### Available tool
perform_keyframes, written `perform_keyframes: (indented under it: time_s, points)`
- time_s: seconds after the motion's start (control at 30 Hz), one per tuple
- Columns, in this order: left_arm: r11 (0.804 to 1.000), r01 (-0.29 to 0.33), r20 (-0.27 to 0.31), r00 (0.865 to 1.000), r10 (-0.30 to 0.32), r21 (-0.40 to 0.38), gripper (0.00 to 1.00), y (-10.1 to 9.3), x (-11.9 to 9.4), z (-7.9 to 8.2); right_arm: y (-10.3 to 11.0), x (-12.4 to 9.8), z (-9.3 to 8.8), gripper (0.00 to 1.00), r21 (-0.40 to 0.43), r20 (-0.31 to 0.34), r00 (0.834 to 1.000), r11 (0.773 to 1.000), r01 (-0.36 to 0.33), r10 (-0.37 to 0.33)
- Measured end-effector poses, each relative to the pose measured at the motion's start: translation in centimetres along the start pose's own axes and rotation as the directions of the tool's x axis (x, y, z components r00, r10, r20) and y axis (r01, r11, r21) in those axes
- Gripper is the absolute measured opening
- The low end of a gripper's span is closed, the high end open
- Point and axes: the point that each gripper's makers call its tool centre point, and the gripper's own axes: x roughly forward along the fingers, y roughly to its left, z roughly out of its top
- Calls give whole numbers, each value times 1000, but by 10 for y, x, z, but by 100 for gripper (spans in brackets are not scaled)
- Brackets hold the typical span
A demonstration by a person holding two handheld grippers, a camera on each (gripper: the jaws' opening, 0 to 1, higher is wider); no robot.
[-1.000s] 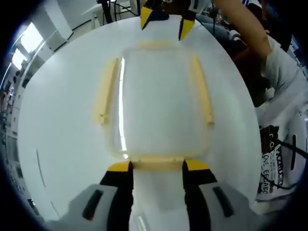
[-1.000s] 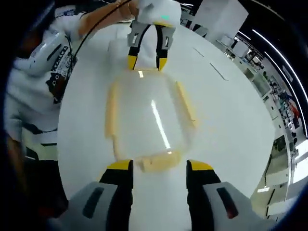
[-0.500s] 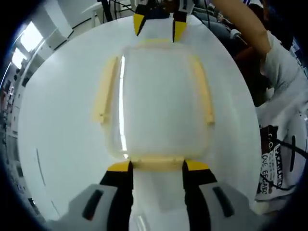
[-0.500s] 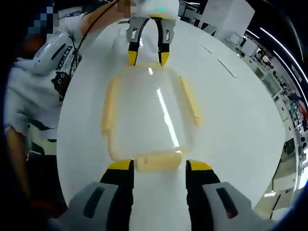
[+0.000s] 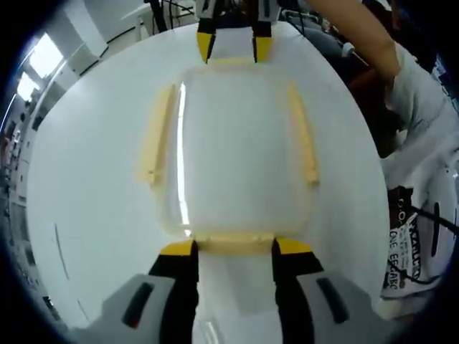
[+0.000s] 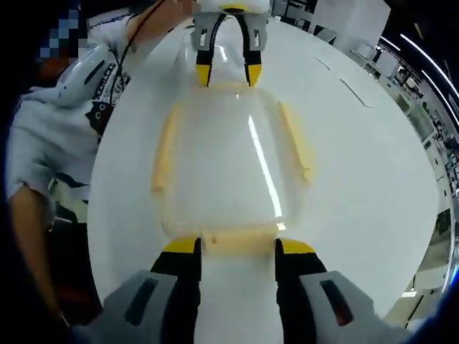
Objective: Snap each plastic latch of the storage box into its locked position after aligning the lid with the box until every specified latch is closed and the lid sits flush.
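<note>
A: Left gripper view: white round counter (image 5: pixel 86 179), and mid-frame the clear plastic storage box with pale yellow latches (image 5: pixel 237 150). What changed?

B: The right gripper (image 5: pixel 231 46), at twelve o'clock, has closed in on the far end latch (image 5: pixel 231 63), jaws open astride it.

A: And the left gripper (image 5: pixel 235 247)?

B: At six o'clock, jaws open around the near end latch (image 5: pixel 235 244). Likely both ends get pressed next.

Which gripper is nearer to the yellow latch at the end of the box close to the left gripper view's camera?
Left. The left gripper has its fingers on either side of that latch, while the right gripper is at the opposite end of the storage box.
</note>
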Motion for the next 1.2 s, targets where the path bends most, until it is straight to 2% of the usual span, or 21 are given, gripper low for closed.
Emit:
perform_keyframes:
  time_s: [0.4,0.57,0.77,1.07,1.2]
  points:
    - [999,9,33,999,-11,36,40,-1,-1,1,1,5,3,40,-43,-10,995,994,-96,96]
    - [999,7,37,999,-8,32,40,-2,-1,1,2,5,3,40,-45,-20,995,994,-102,101]
    - [1000,5,33,999,-6,18,41,-1,-1,2,3,5,3,40,-22,29,995,995,-97,98]
    - [1000,4,46,999,-5,19,42,0,-1,3,3,5,4,40,-25,0,995,995,-97,97]
    - [1000,5,42,999,-6,20,42,1,-1,3,2,6,4,39,-33,-39,995,995,-97,96]
